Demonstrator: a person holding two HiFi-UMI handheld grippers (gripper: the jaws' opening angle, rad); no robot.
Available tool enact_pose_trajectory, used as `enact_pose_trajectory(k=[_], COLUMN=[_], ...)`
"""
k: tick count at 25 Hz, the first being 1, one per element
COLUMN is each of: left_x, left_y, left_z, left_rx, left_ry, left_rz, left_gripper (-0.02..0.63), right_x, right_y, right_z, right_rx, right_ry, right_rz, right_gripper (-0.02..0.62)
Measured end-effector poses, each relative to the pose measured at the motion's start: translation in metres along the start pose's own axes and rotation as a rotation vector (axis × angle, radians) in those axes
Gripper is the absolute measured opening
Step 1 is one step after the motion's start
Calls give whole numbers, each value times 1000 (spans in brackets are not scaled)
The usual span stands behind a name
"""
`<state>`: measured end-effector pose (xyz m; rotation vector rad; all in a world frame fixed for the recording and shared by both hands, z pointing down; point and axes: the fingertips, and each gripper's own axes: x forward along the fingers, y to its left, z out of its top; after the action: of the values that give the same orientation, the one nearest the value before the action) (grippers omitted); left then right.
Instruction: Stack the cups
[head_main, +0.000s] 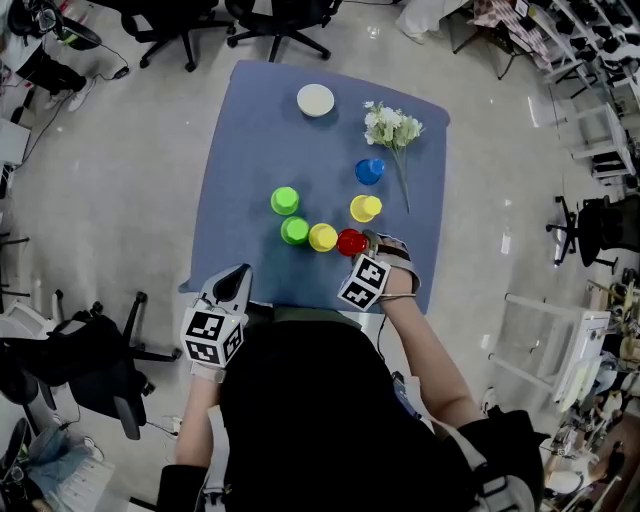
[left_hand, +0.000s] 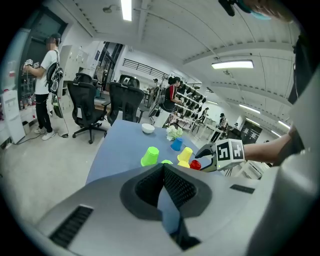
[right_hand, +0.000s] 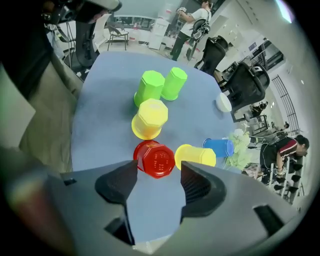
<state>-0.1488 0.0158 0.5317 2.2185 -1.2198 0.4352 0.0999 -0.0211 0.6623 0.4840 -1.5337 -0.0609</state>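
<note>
Six upside-down cups stand on the blue table (head_main: 240, 150): two green (head_main: 285, 201) (head_main: 294, 231), two yellow (head_main: 323, 237) (head_main: 365, 208), a blue cup (head_main: 369, 171) and a red cup (head_main: 351, 242). My right gripper (head_main: 369, 247) is at the red cup's near side with its jaws open. In the right gripper view the red cup (right_hand: 155, 158) sits just ahead of the right gripper (right_hand: 158, 176), between the two tips and touched by neither pad. My left gripper (head_main: 233, 286) is shut and empty over the table's near left corner, with the left gripper (left_hand: 164, 182) showing nothing between its jaws.
A white bowl (head_main: 315, 100) stands at the far edge of the table and a bunch of white flowers (head_main: 392, 127) lies at the far right. Office chairs (head_main: 180, 25) stand beyond the table, another chair (head_main: 95, 365) at my left. Shelving (head_main: 590, 110) lines the right.
</note>
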Motion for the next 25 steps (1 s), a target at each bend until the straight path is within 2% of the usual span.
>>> enact_pose_trajectory(k=[5, 12, 18, 25], left_x=[4, 2, -11, -25], left_y=[-8, -21, -27, -26], left_z=[1, -3, -14, -33], left_rx=[13, 22, -17, -70], left_ry=[2, 17, 24, 25], left_rz=[4, 54, 157, 249], left_gripper=[11, 11, 11, 11], right_x=[-20, -33, -8, 29], right_y=[-11, -58, -96, -101], right_z=[-6, -15, -27, -17], right_rx=[92, 238, 288, 356], right_ry=[-101, -245, -282, -316], right_rz=[29, -10, -24, 68], right_gripper=[287, 287, 285, 285])
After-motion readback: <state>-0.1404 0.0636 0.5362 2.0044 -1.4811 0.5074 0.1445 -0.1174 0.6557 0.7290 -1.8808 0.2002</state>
